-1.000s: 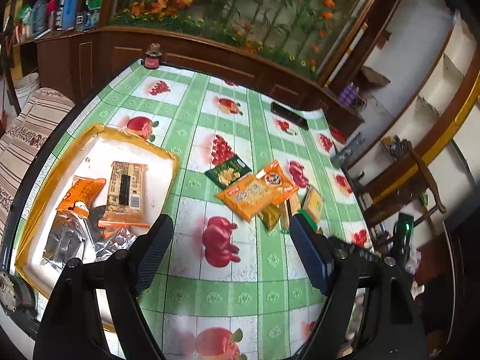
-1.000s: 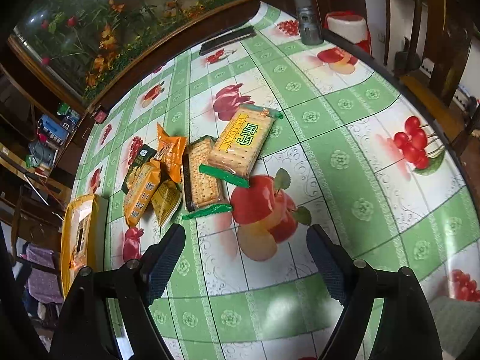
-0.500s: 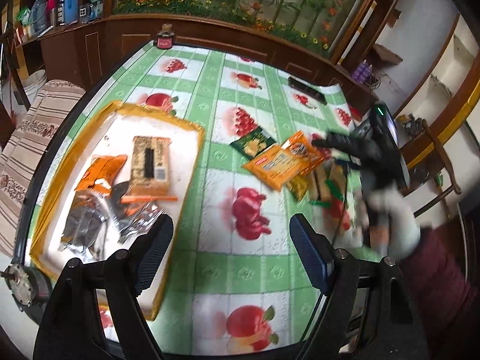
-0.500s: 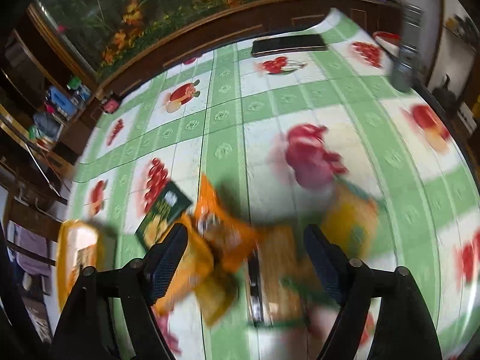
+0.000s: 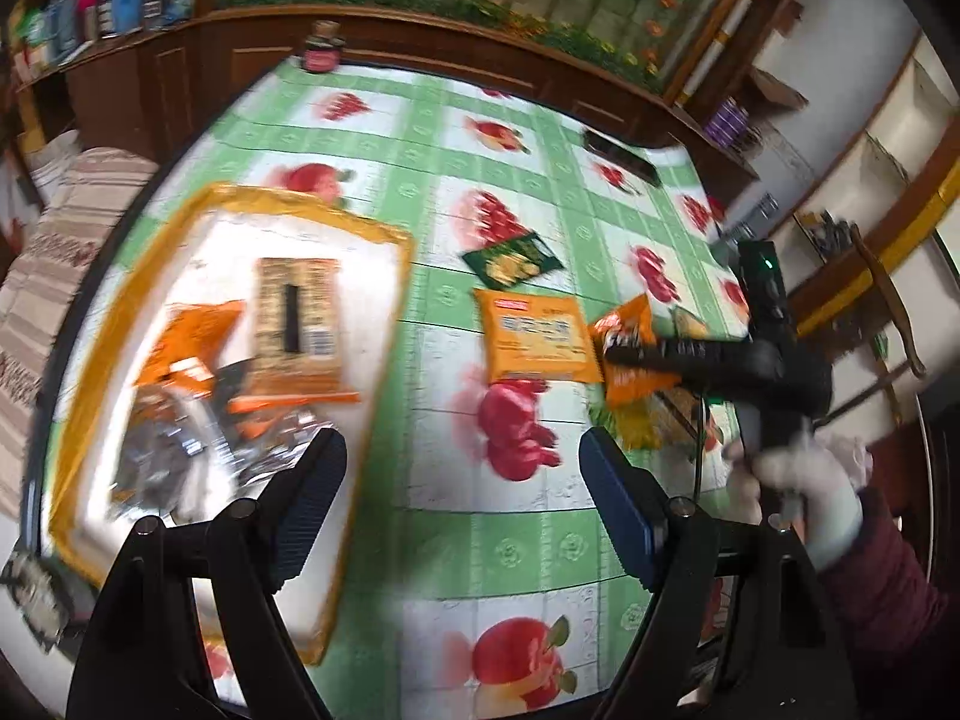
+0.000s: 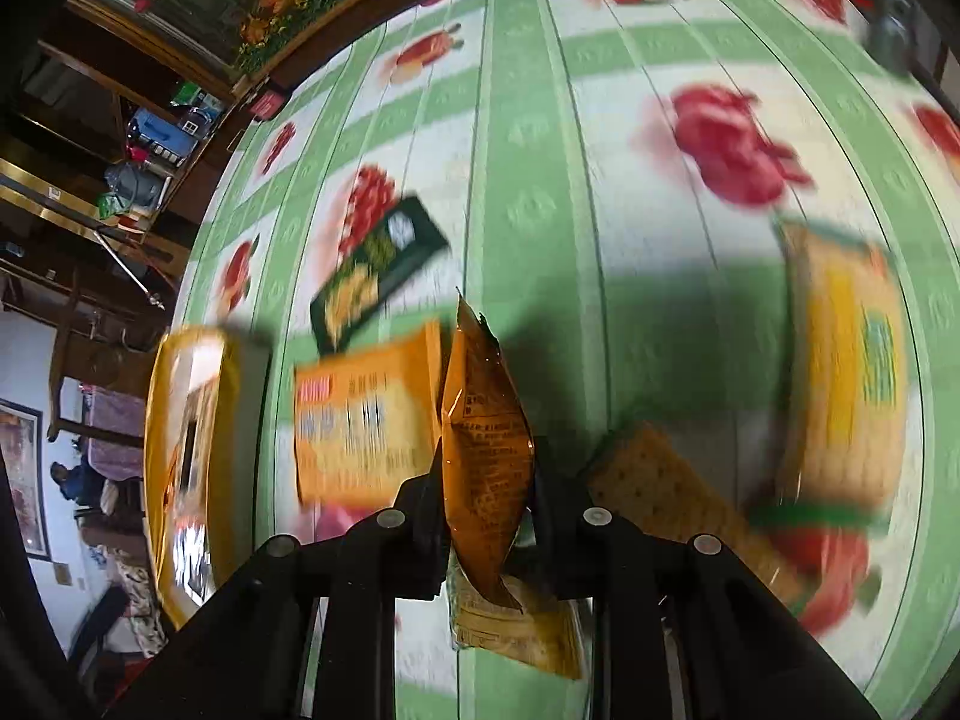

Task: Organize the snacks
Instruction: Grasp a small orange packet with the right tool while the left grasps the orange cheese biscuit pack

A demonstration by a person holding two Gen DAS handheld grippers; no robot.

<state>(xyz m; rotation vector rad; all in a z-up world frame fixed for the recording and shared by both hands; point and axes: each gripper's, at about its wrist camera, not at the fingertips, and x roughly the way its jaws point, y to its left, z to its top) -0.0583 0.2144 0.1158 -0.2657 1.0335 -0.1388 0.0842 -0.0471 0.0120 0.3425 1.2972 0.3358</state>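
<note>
My right gripper (image 6: 486,480) is shut on a small orange snack packet (image 6: 483,438) and holds it edge-up above the table; it shows from the side in the left wrist view (image 5: 636,354). Loose snacks lie around it: an orange cracker pack (image 6: 360,414), a dark green packet (image 6: 378,270), a yellow biscuit pack (image 6: 852,372), and a bare-looking cracker pack (image 6: 660,492). A yellow-rimmed white tray (image 5: 240,204) at the left holds several snacks, among them a brown biscuit pack (image 5: 297,324). My left gripper (image 5: 462,498) is open and empty above the tablecloth.
The table carries a green checked fruit-print cloth (image 5: 528,546). A black remote (image 5: 621,156) and a small dark jar (image 5: 322,51) sit near the far edge. A wooden cabinet runs behind the table. A striped chair (image 5: 66,228) stands at the left.
My right gripper has dropped onto the snack pile and closed on the small orange packet, lifting it upright. The left gripper has drifted a little nearer the table, still open.
</note>
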